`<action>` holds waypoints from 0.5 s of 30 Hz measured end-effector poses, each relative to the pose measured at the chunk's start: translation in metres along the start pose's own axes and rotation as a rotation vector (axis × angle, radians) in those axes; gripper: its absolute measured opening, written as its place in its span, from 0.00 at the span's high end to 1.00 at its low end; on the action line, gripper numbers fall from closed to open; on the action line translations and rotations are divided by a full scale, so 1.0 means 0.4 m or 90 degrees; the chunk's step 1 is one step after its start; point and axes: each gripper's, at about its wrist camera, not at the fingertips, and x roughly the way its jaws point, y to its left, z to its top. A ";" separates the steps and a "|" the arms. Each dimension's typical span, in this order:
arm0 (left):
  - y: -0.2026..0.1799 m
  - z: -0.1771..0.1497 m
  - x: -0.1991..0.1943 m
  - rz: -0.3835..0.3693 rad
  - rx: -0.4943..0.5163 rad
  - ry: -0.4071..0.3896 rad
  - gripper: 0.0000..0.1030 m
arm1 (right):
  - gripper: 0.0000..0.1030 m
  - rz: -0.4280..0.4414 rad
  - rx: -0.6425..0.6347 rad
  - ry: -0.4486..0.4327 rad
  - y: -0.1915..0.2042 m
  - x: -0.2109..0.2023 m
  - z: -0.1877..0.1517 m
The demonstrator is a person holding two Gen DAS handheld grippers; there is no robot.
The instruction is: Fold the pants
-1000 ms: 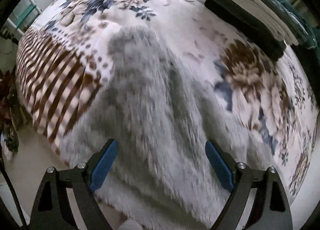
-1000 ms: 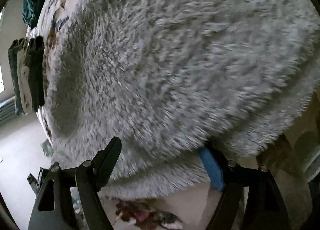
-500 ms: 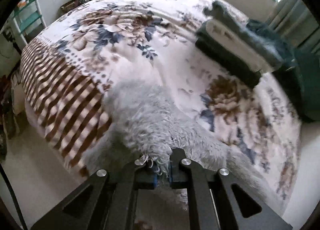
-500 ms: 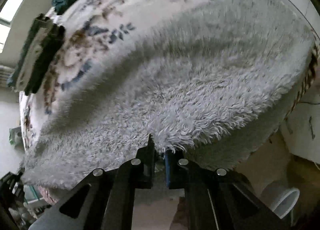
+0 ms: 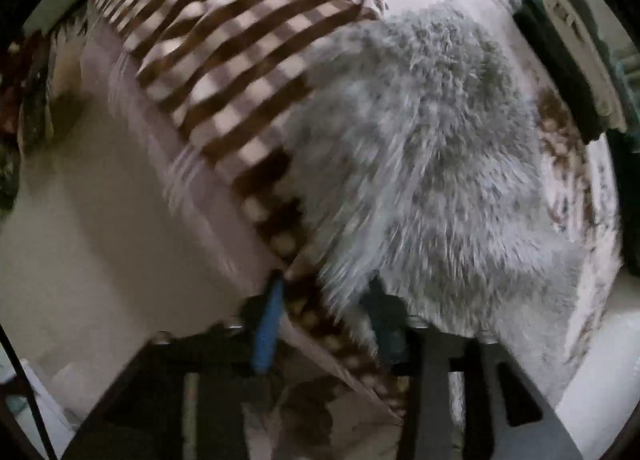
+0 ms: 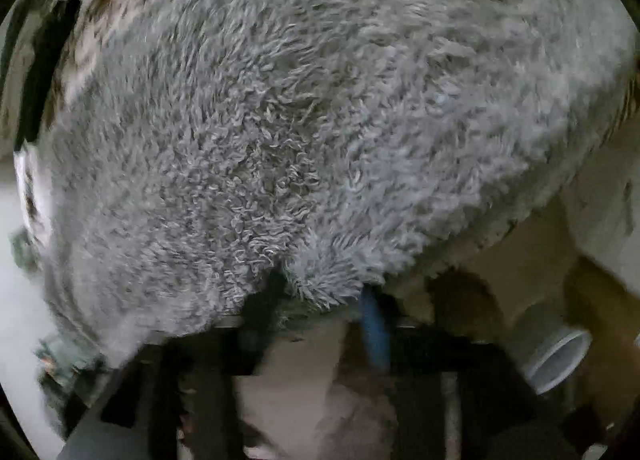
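Fluffy grey fleece pants (image 5: pixel 432 147), spread flat and thick-piled on the floral bedspread (image 5: pixel 568 163), one hem overhanging its checked border.

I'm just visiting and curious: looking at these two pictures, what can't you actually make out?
- Left wrist view: the fluffy grey pants are motion-blurred; waistband and legs cannot be told apart.
- Left wrist view: the dark folded stack is cut by the lens edge.
- Right wrist view: the pants fill the frame, hiding most of the floral bedspread.
- Right wrist view: the right hand-held gripper is opening, with fluff between the jaws; contact is unclear.
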 end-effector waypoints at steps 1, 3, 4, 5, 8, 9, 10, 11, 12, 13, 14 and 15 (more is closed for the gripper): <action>0.003 -0.011 -0.015 0.002 0.004 -0.004 0.30 | 0.40 0.009 -0.002 0.000 0.004 -0.010 -0.002; 0.001 -0.020 -0.043 0.012 0.016 -0.018 0.24 | 0.40 0.017 -0.014 0.007 0.023 -0.030 -0.010; -0.003 -0.016 -0.059 0.011 0.025 -0.041 0.24 | 0.40 0.024 -0.025 0.013 0.041 -0.041 -0.016; -0.011 -0.009 -0.076 0.011 0.026 -0.055 0.24 | 0.40 0.032 -0.042 0.021 0.070 -0.051 -0.016; -0.072 0.022 -0.120 0.018 0.044 -0.093 0.24 | 0.40 0.065 -0.118 0.051 0.192 -0.075 0.004; -0.103 0.029 -0.124 0.019 0.063 -0.097 0.24 | 0.40 0.076 -0.145 0.049 0.241 -0.085 0.022; -0.146 0.036 -0.127 0.026 0.087 -0.103 0.24 | 0.40 0.086 -0.177 0.047 0.301 -0.086 0.052; -0.200 0.042 -0.127 0.017 0.115 -0.109 0.24 | 0.40 0.093 -0.213 0.047 0.369 -0.086 0.088; -0.237 0.048 -0.121 0.005 0.134 -0.106 0.24 | 0.40 0.098 -0.237 0.041 0.418 -0.088 0.116; -0.291 0.056 -0.105 -0.006 0.153 -0.096 0.24 | 0.40 0.100 -0.276 0.020 0.494 -0.087 0.165; -0.322 0.063 -0.092 -0.015 0.165 -0.087 0.24 | 0.37 0.093 -0.317 0.009 0.553 -0.076 0.200; -0.356 0.074 -0.075 -0.023 0.176 -0.075 0.24 | 0.36 0.079 -0.348 0.003 0.607 -0.060 0.237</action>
